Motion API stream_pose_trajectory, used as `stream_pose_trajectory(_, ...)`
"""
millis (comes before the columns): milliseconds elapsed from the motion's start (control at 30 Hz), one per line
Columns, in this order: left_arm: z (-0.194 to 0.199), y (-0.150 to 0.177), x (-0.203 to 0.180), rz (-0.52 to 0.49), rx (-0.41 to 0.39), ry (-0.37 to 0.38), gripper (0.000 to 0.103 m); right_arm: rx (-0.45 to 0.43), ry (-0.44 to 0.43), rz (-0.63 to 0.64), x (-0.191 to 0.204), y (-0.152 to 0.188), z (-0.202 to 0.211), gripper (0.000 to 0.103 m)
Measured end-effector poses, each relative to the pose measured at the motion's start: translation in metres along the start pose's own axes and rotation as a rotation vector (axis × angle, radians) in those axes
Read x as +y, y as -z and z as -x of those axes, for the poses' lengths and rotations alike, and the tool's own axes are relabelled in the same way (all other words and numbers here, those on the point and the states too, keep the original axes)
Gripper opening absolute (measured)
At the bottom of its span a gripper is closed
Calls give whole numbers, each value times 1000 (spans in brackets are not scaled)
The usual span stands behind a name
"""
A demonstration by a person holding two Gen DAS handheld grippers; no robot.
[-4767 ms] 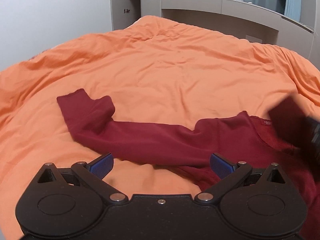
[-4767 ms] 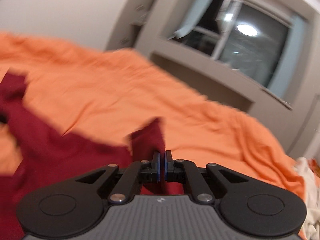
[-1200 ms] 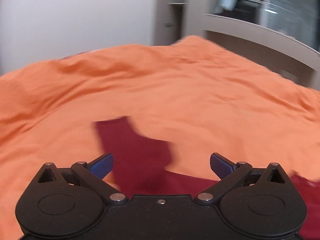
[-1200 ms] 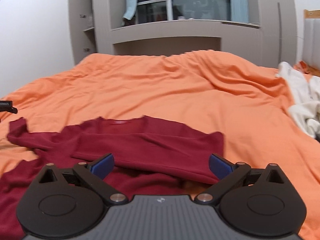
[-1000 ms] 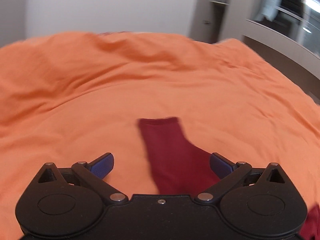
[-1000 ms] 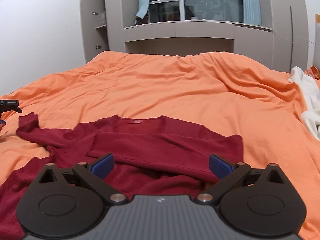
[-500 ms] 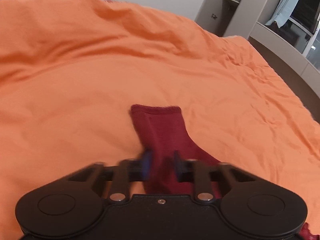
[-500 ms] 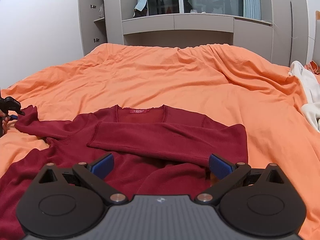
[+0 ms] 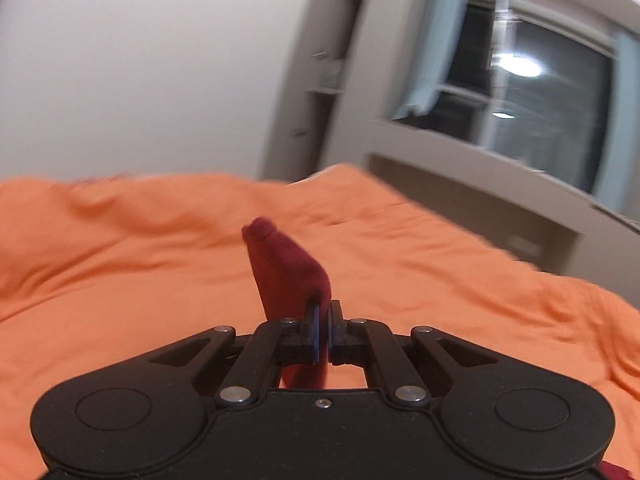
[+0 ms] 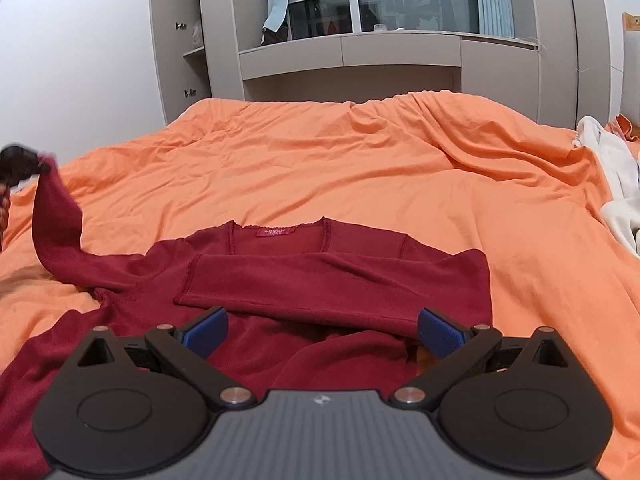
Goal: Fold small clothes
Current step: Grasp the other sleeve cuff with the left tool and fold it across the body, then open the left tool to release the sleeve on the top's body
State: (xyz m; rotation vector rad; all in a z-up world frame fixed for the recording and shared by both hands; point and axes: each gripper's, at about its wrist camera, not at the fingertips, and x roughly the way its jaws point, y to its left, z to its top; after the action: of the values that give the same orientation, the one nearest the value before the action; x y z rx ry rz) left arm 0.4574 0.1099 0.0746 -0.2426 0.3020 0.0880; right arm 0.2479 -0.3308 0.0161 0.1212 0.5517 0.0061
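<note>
A dark red long-sleeved top [image 10: 320,280] lies on the orange bedcover [image 10: 340,168], neck away from me, with its right sleeve [image 10: 332,284] folded across the chest. My left gripper [image 9: 322,334] is shut on the cuff of the left sleeve [image 9: 286,276] and holds it up off the bed; in the right wrist view this gripper [image 10: 18,164] shows at the far left with the sleeve [image 10: 56,224] hanging from it. My right gripper [image 10: 320,326] is open and empty, just above the top's lower part.
A grey wall unit with shelves and a window [image 10: 360,40] stands behind the bed. White clothes [image 10: 612,192] lie at the right edge of the bed. The orange cover [image 9: 120,260] spreads wide to the left and beyond the top.
My left gripper has shut on the left sleeve's cuff and lifted it off the bed. My right gripper has stayed open above the top and moved in slightly closer.
</note>
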Motion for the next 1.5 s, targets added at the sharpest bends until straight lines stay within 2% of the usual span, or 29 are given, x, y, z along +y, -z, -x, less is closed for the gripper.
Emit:
stream_pose_trajectory(133,26,5,-73,-74,-36,149,3,-16,19,-14,-11,0,6,103)
stream_pose_trajectory(200,34,18,-104,-93,-28,227,3,-17,35,-26,-18,2,9,103)
stream_pose_trajectory(300,37,48,-149,-121,26,320,3,-15,56,-45,-31,6,13,103)
stream_pose_trajectory(433,27,103,-192,-162,152,403,3,-1,88,-67,-48,13,17,103)
stream_pose_trajectory(533,19,144,-211,-187,243,433,3,7,106,-78,-59,19,19,103)
stream_pose_trajectory(667,16,184,-218,-213,344,461,3,14,114,-95,-71,23,19,103)
stream_pose_trajectory(867,26,193,-214,-248,413,475,6,13,116,-109,-77,29,16,103)
stream_pose_trajectory(1000,29,190,-216,-262,438,501,16,24,127,-121,-79,31,14,103)
stream_pose_trajectory(1133,29,190,-216,-264,460,512,20,7,138,-106,-78,29,17,103)
stream_pose_trajectory(1267,29,190,-218,-281,475,509,37,-4,144,-123,-83,26,18,103)
stream_pose_trajectory(1333,31,188,-219,-286,473,502,48,-4,144,-127,-84,26,19,103)
stream_pose_trajectory(1367,33,187,-219,-286,471,499,57,-4,143,-127,-84,26,19,103)
stream_pose_trajectory(1500,39,182,-220,-294,457,482,74,-2,141,-122,-84,26,19,103)
